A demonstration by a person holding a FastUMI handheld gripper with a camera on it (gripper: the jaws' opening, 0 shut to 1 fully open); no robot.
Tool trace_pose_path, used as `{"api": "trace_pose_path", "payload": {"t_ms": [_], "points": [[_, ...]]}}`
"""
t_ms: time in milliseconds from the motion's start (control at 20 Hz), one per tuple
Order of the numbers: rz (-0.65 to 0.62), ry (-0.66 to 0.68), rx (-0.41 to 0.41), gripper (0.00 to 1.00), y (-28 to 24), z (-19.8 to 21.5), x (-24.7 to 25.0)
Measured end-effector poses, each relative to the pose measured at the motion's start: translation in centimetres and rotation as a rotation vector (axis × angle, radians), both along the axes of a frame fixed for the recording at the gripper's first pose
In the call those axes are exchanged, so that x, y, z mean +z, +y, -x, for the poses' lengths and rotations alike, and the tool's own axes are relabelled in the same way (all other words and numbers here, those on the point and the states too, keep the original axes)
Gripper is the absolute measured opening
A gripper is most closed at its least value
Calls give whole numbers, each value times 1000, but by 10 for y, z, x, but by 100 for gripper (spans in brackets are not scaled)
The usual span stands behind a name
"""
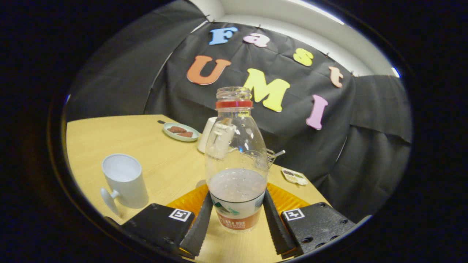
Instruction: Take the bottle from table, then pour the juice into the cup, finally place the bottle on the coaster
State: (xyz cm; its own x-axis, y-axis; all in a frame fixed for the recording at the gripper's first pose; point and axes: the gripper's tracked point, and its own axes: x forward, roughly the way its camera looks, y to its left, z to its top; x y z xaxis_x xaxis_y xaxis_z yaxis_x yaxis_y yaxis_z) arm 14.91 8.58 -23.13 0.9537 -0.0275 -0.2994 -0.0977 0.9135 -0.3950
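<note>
The open bottle (pixel 236 160), part full, stands upright between the gripper (pixel 237 223) fingers, which look clamped on its lower sides, over an orange coaster (pixel 289 200) on the worktop (pixel 161 160), so next seems tipping toward the cup (pixel 124 180) at left.

Gripper (pixel 237 219) level and forward — jaws pressed onto something upright between them.

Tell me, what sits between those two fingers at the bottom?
In the gripper view, the bottle, part full and uncapped, stands between the gripper's fingers, in front of the orange coaster.
</note>
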Motion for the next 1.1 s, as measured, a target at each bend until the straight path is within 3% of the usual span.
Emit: {"api": "trace_pose_path", "payload": {"t_ms": [250, 700, 1100], "points": [[287, -54, 85, 76, 19, -6, 1], [711, -147, 163, 76, 18, -8, 2], [899, -187, 219, 76, 19, -10, 14]]}}
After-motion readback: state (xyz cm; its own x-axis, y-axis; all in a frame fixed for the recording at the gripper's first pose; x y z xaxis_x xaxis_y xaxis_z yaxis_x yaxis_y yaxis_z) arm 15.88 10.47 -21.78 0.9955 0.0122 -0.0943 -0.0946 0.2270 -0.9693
